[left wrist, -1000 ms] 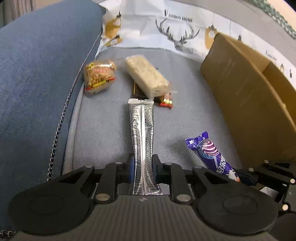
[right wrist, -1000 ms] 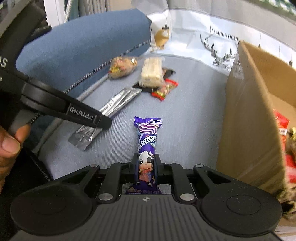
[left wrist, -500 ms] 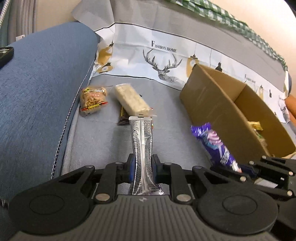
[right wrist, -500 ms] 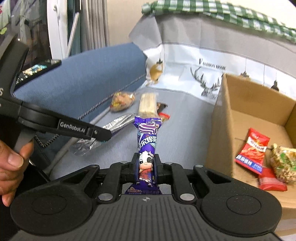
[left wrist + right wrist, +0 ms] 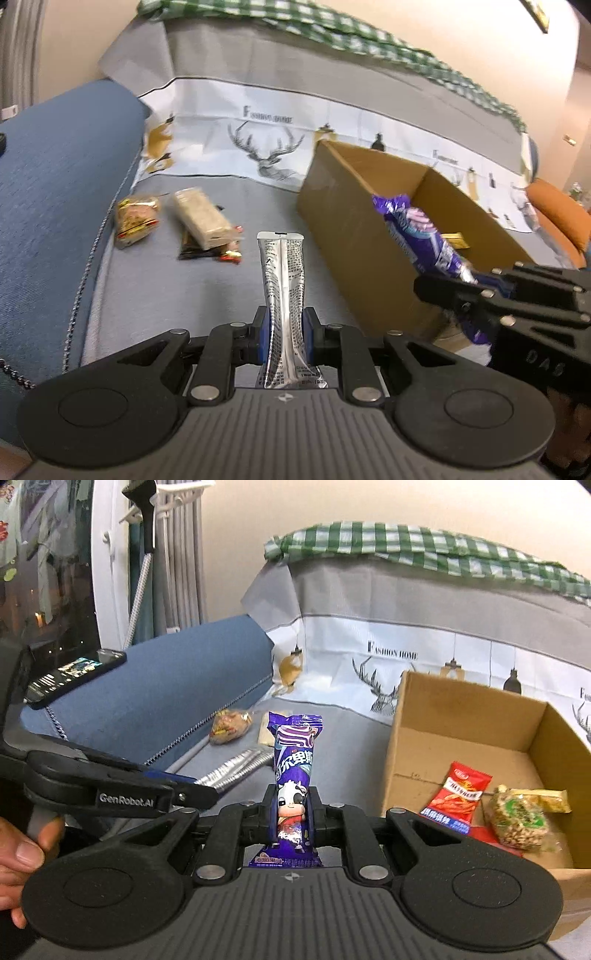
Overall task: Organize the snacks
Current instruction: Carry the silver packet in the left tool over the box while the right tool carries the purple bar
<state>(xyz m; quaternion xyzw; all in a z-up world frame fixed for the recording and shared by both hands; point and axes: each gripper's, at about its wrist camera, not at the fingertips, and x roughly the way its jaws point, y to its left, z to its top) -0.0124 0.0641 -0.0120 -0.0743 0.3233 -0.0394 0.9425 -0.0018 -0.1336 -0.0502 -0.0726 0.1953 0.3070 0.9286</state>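
My left gripper (image 5: 283, 332) is shut on a long silver snack stick (image 5: 282, 280), held up above the grey sofa seat (image 5: 155, 295). My right gripper (image 5: 292, 812) is shut on a purple candy packet (image 5: 294, 760) with a cow on it; that packet (image 5: 417, 232) also shows in the left wrist view, raised beside the open cardboard box (image 5: 472, 716). The box (image 5: 354, 229) holds a red packet (image 5: 458, 794) and a nut bar (image 5: 521, 819). A brown nut packet (image 5: 135, 219), a pale bar (image 5: 201, 218) and a dark packet (image 5: 195, 251) lie on the seat.
A blue armrest (image 5: 55, 206) borders the seat on the left, with a phone (image 5: 74, 672) lying on it. A deer-print cover (image 5: 266, 147) hangs over the sofa back. A person's hand (image 5: 22, 853) grips the left tool. An orange cushion (image 5: 557, 218) sits far right.
Both grippers have risen off the seat with their snacks and tilted up. The right gripper with the purple packet now stands next to the box opening, whose contents have come into view.
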